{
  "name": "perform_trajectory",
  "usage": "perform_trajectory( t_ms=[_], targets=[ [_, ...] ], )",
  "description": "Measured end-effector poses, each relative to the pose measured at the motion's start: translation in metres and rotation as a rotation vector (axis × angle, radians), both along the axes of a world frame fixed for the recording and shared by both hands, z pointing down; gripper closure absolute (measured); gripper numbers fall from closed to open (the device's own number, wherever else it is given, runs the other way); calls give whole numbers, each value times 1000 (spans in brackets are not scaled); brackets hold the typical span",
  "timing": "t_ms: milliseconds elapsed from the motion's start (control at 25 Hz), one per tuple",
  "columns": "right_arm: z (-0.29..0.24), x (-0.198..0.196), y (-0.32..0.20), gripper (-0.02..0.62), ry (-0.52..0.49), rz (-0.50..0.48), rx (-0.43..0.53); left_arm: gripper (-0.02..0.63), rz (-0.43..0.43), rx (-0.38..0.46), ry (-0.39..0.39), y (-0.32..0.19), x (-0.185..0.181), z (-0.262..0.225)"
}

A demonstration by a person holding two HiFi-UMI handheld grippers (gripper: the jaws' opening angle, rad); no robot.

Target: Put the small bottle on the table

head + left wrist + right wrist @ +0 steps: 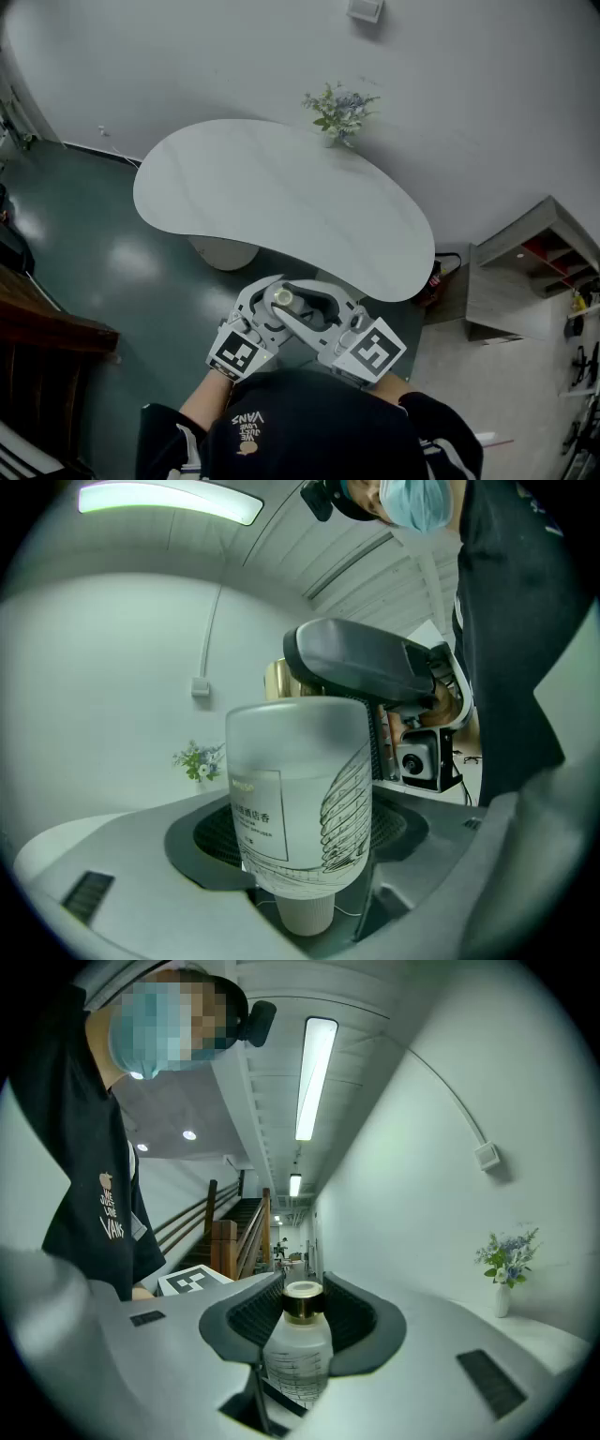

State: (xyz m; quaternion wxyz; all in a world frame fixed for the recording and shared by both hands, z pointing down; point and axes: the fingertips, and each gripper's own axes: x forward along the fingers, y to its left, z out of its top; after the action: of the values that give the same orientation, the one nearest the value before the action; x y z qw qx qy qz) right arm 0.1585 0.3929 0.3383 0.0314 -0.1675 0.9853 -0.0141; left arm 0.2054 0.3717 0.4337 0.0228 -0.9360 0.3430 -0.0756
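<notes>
Frosted-glass small bottle (pixel 300 789) stands upright between both tools, close to the person's chest, over the floor (pixel 112 262) and short of the counter (pixel 281 206); not on it.

Right tool (pixel 300 1324): jaws pinched on the bottle's shoulder, level with the gold-banded cap (pixel 302 1302). Left tool (pixel 302 834): jaws spread wide, ribbed pads (pixel 211 832) either side of the bottle's body.

Hard to see:
- Bottle's base drops out of sight in the gap below the right tool's jaws.
- In the left gripper view a right-tool jaw crosses the cap, leaving only a gold sliver.
- White stub under the body there; cannot tell what it is.
- Label print too small to read.
- Head view gives only the round cap top, between the left marker cube (pixel 234 354) and the right marker cube (pixel 373 349).

Counter is white and kidney-shaped, on a pale pedestal (pixel 220 251). Vase of flowers (pixel 337 112) stands at its far edge. Floor is dark green and glossy.

Small red-and-dark item (pixel 433 279) lies past the counter's right end, too small to name. Open shelf unit (pixel 530 267) stands to the right. Pale wall (pixel 187 56) behind.

The right gripper view adds a wooden staircase (pixel 230 1232) and a ceiling strip light (pixel 314 1077).
</notes>
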Motion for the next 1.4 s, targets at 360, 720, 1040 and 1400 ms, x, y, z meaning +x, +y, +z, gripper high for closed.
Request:
perform_trajectory(
  t_ms=[360, 720, 1040, 1400],
  targets=[
    [7, -34, -30, 446, 11, -13, -26, 238, -17, -16, -9, -29, -35, 6],
    [7, -89, -92, 445, 0, 0, -69, 238, 3, -29, -21, -88, -92, 5],
    [7, -141, -145, 445, 27, 50, -46, 238, 58, -32, -48, -138, -143, 5],
    [18, -160, -179, 440, 80, 99, -28, 238, 104, -34, -55, -168, -160, 11]
  ],
)
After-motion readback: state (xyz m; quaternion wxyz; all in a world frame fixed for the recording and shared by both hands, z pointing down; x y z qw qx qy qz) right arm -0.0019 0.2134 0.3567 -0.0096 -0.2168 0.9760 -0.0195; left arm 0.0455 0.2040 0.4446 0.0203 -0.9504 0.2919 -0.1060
